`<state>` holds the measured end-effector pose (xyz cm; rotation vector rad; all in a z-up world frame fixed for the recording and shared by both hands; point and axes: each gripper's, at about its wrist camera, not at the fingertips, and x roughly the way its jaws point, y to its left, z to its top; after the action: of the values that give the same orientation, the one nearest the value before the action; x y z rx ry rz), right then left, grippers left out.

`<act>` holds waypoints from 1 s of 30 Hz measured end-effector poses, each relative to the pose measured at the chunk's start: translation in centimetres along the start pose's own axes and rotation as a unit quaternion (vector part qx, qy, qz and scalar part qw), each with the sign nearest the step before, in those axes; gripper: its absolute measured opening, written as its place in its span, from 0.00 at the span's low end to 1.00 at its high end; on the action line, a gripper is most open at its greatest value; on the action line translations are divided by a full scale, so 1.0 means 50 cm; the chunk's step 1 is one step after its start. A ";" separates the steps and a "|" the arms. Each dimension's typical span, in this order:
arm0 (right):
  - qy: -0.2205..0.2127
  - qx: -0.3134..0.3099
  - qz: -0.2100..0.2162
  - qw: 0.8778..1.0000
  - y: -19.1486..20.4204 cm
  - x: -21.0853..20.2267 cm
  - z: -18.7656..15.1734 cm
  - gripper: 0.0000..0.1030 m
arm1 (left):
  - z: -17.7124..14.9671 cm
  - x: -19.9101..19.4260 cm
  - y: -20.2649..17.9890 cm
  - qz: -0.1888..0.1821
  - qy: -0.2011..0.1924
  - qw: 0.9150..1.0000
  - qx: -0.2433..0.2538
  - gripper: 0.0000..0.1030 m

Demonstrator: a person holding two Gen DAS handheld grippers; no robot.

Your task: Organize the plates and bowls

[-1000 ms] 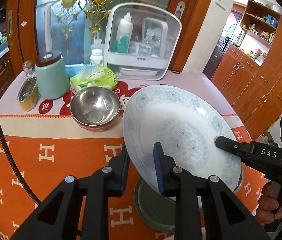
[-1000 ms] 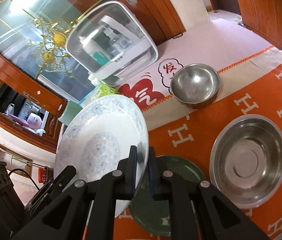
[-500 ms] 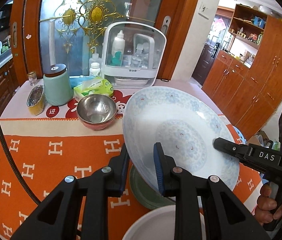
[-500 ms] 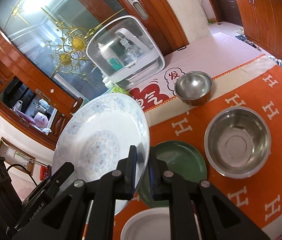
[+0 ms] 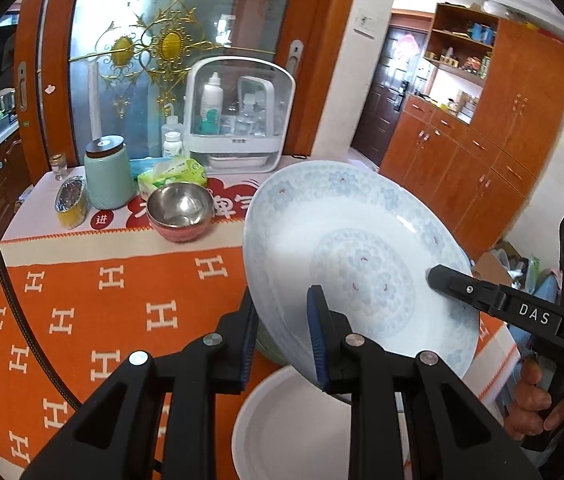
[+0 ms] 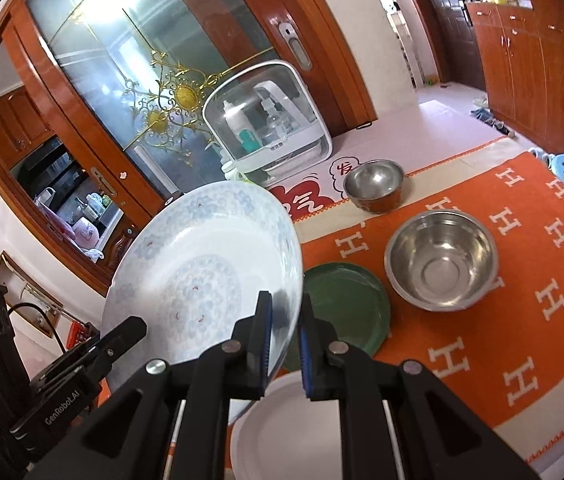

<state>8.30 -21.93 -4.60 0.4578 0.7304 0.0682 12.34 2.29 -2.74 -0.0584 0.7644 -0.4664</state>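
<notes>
Tilted blue-patterned white plate [image 5: 357,248], airborne

1. The large white porcelain plate with pale blue flower pattern [image 5: 361,256] has been carried up and back, away from the dark green round plate [image 6: 347,312].
2. A plain white round plate [image 6: 282,432] now shows beneath it.
3. The table's far end looks farther off.

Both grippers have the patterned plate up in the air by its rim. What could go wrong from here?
1. The patterned plate hangs tilted, pinched only at its rim by the left gripper and right gripper; it could slip.
2. The white plate and green plate lie directly below, so a drop or hard set-down could chip them.
</notes>
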 end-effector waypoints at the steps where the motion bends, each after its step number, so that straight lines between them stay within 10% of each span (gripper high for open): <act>1: -0.003 -0.001 -0.002 1.000 0.000 -0.009 -0.007 0.11 | -0.006 -0.005 -0.002 -0.003 0.002 1.000 0.003 0.21; 30: 0.012 0.062 -0.074 0.995 -0.069 -0.073 -0.226 0.12 | -0.160 0.020 -0.063 -0.067 0.187 0.973 0.122 0.22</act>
<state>-2.19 -21.55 -11.12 0.5208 0.7929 -0.1118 6.33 -0.05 -8.51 0.2145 1.0702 -0.7085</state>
